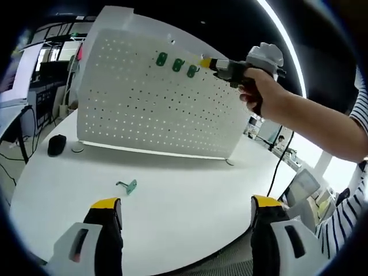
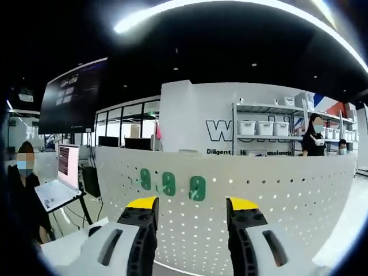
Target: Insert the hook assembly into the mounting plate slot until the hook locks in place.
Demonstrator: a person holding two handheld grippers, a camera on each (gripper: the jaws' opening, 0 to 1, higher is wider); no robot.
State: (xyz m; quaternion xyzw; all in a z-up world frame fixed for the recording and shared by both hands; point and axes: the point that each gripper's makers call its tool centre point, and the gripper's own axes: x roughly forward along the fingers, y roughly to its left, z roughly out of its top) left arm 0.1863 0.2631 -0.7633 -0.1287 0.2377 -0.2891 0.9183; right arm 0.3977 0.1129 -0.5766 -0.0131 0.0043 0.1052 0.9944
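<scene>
A white perforated mounting plate (image 1: 155,103) stands upright on a round white table (image 1: 190,190). Three green hooks (image 1: 178,64) hang in a row near its top edge. A fourth green hook (image 1: 127,186) lies loose on the table in front of the plate. My left gripper (image 1: 186,204) hovers low over the table, open wide and holding nothing. A hand holds my right gripper (image 1: 206,62) up at the plate's top, just right of the row. In the right gripper view the plate (image 2: 276,201) fills the lower half. The three hooks (image 2: 168,183) sit just beyond my open right gripper (image 2: 192,204).
A black mouse-like object (image 1: 56,145) lies on the table by the plate's left foot. The table's near edge (image 1: 172,265) curves below my left jaws. Beyond the plate are a person at a laptop (image 2: 54,192), shelves with bins (image 2: 261,127) and a standing person (image 2: 315,138).
</scene>
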